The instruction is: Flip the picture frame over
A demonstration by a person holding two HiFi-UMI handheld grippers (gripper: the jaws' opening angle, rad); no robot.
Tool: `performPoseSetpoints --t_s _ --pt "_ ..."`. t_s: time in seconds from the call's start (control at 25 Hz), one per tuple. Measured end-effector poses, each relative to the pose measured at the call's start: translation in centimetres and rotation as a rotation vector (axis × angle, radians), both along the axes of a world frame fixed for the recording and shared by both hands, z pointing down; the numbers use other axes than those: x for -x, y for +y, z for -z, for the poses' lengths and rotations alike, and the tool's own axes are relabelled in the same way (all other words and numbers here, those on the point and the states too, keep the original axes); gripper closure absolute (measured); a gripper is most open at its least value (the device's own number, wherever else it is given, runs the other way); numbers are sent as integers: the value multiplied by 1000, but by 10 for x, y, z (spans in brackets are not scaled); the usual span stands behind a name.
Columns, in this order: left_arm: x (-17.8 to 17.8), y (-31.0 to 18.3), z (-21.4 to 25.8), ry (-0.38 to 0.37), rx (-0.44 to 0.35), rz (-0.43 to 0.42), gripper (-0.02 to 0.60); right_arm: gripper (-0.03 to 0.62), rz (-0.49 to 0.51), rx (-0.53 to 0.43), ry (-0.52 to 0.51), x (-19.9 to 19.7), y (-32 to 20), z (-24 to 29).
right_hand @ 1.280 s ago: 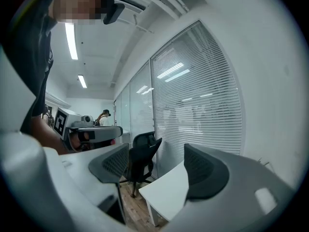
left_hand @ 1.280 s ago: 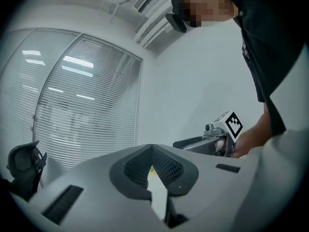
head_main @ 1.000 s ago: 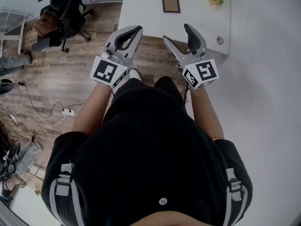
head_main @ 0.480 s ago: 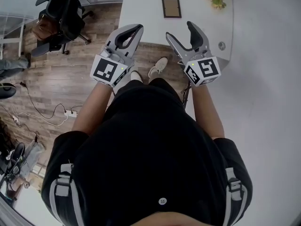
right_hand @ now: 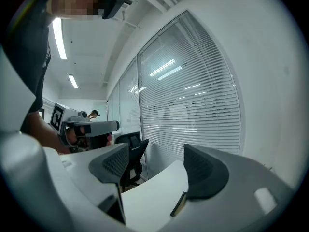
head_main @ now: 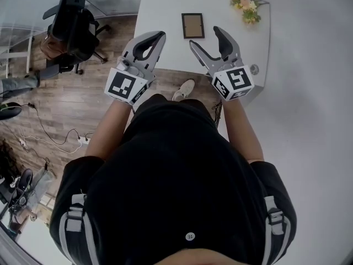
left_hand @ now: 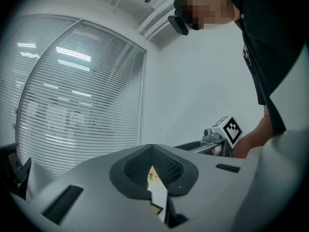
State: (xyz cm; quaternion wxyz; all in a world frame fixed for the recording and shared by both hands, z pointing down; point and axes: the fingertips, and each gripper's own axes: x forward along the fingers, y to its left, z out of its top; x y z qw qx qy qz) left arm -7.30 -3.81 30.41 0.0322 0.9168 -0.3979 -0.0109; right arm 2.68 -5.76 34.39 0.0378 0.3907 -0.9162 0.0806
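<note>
A small dark-edged picture frame (head_main: 192,25) with a brown panel lies flat on the white table (head_main: 165,4), beyond both grippers. My left gripper (head_main: 159,36) hovers over the table's near edge, left of the frame, its jaws shut with nothing between them. My right gripper (head_main: 205,37) stands open just short of the frame, holding nothing. In the right gripper view the frame's edge (right_hand: 179,204) shows low beside the right jaw, and the gripper (right_hand: 157,166) points along the tabletop. A corner of the frame (left_hand: 155,208) peeks through the slit of the left gripper (left_hand: 152,153).
A bunch of flowers (head_main: 245,1) lies at the table's far right corner, and a cable grommet (head_main: 254,69) sits near its right edge. A black office chair (head_main: 71,21) stands left of the table on the wood floor. Cables (head_main: 55,131) trail across the floor.
The person has stepped closer to the table, so the frame now sits nearer the gripper tips. Both grippers have moved out over the table's near edge. Jaw states are unchanged.
</note>
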Motion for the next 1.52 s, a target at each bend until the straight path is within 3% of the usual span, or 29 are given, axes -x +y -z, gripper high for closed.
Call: performPoseSetpoints --t_s 0.32,0.64,1.0,1.52 --pt "-33 -48 -6 -45 1 26 577 238 1 29 -14 -33 -50 -15" --pt "-37 -82 -18 -76 4 7 577 238 -32 60 3 -34 -86 -33" --pt "-13 -127 -38 -13 30 -127 577 238 -159 138 58 -13 -115 -68" --pt "4 -167 -111 -52 103 -278 577 256 -316 302 155 13 -143 -168"
